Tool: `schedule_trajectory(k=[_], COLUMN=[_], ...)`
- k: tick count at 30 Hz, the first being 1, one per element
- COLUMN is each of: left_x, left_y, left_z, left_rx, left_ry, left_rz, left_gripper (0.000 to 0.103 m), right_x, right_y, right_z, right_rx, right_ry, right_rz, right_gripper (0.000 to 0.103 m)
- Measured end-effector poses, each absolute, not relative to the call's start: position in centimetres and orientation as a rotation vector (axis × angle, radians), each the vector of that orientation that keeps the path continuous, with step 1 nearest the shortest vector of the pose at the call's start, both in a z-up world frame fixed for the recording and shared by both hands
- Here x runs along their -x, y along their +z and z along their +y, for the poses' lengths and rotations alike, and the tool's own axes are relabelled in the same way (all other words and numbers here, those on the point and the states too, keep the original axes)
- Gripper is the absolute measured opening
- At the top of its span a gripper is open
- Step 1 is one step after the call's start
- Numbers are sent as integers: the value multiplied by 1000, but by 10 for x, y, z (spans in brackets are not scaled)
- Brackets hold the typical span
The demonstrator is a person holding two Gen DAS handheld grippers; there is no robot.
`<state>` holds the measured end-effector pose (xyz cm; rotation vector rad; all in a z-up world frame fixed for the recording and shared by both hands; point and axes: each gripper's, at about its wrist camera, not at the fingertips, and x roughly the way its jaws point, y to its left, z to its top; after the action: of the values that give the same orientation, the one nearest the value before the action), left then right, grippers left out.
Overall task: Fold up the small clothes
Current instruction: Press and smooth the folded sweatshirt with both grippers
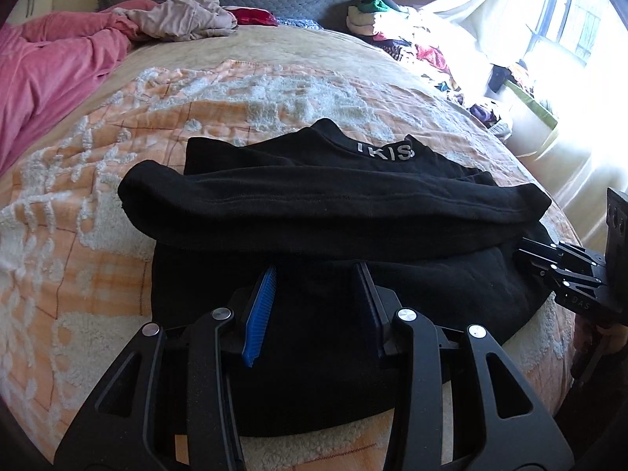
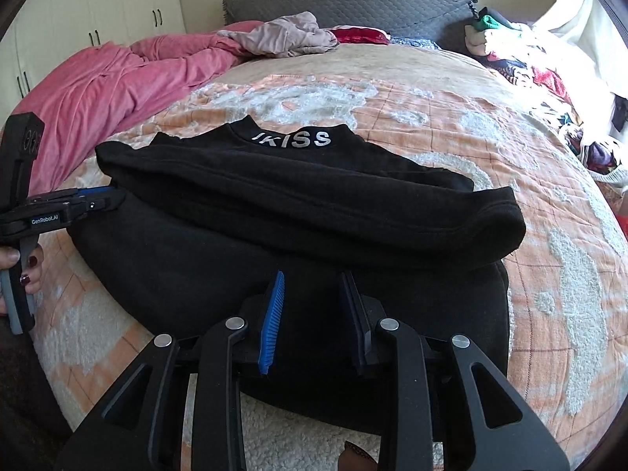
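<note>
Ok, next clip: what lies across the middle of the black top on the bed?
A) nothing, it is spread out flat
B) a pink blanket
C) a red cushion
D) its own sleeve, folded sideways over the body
D: a black sleeve lies sideways across the black top, below the white-lettered collar; the pink blanket and red cushion lie farther up the bed.

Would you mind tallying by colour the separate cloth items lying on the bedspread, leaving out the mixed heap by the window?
Black: 1, the sweater with white lettering at its collar, sleeve folded across it.
Pink: 1, the blanket bunched along the left.
Beige: 1, the crumpled garment near the headboard.
Red: 1, the small piece beside it.
Total: 4
</note>
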<state>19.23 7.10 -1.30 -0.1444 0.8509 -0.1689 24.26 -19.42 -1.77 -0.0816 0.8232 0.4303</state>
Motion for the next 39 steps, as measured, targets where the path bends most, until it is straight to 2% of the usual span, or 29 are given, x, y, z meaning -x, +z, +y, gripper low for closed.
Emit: schedule_trajectory(k=[8,18,26,32,34,36,39], left_x=[-222,-251,-252,-251,-252,-254,-259], left_y=[-10,-7,14,12,7,2,-8], left_z=[73,90,127,159,166,169,169], left_rx=[128,241,359,425,443,447,446], left_ry=[-165,-183,-149,-55,-34,-26,-30], left_rz=[827,807,698,711,731,752,788], left_gripper=[32,32,32,35,37,37,42], right_x=[-266,-293,-331,-334,-333,-335,-339], right_y=[-22,-15,-6,-1,1,-1,-6], right_z=[-191,-196,-215,-242,-252,-262,-271], right_rx=[108,105,31,-6,-17,-31,-33], right_ry=[395,382,313,213,185,167,160], right_rz=[826,807,790,762,754,766,800], right_gripper=[28,28,28,30,33,43,43])
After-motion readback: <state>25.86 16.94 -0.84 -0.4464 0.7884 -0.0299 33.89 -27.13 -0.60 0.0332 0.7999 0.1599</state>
